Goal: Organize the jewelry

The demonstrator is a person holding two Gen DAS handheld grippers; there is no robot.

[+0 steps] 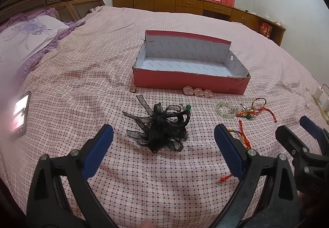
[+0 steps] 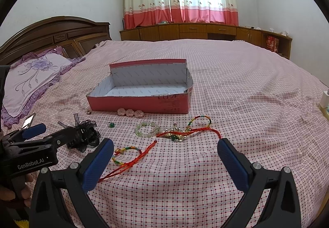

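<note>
An open pink box (image 1: 189, 82) (image 2: 139, 104) with a white inside lies on the checked bed. A black lace hair clip (image 1: 160, 125) (image 2: 85, 135) lies just ahead of my open, empty left gripper (image 1: 163, 135). Three pink flower pieces (image 1: 198, 91) (image 2: 130, 112) lie against the box front. A pale green bead bracelet (image 1: 225, 109) (image 2: 147, 129), red cord bracelets (image 1: 258, 109) (image 2: 185, 132) and a rainbow cord bracelet (image 2: 126, 155) lie ahead of my open, empty right gripper (image 2: 165, 152). A green bead ring (image 2: 111, 124) lies between them.
A lit phone (image 1: 20, 113) lies on the bed at the left. Purple pillows (image 2: 30, 82) and a wooden headboard (image 2: 51, 32) are at the far left. A power strip (image 1: 320, 102) sits at the bed's right edge. Low wooden cabinets (image 2: 205, 31) stand under the curtains.
</note>
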